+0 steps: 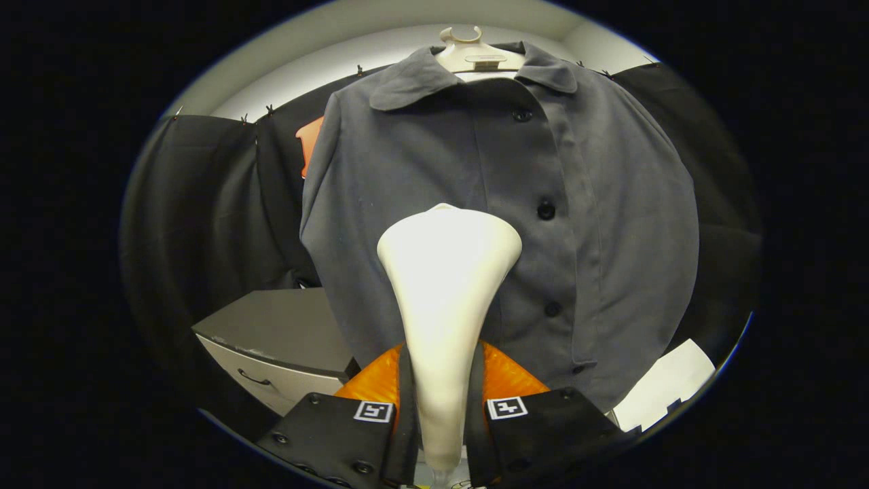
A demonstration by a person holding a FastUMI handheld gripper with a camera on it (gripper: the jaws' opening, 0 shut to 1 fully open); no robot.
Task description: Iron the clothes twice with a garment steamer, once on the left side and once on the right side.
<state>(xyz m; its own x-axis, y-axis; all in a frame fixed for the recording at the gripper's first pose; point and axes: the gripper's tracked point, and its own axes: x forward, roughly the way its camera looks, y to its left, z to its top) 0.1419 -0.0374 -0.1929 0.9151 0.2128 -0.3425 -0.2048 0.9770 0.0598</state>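
Note:
A grey button-up shirt [597,224] hangs on a pale hanger [472,54] in front of the black booth wall. The cream-white garment steamer [445,285] stands upright between my fingers, its wide head against or just in front of the shirt's front, left of the button placket and about level with the middle button [546,210]. My gripper [441,407] is shut on the steamer's narrow handle, both fingers pressing its sides. The steamer hides the cloth directly behind its head.
A grey cabinet with a drawer [271,346] stands low to the left of the shirt. A white sheet or box [669,390] lies low to the right. Black cloth walls close in on both sides.

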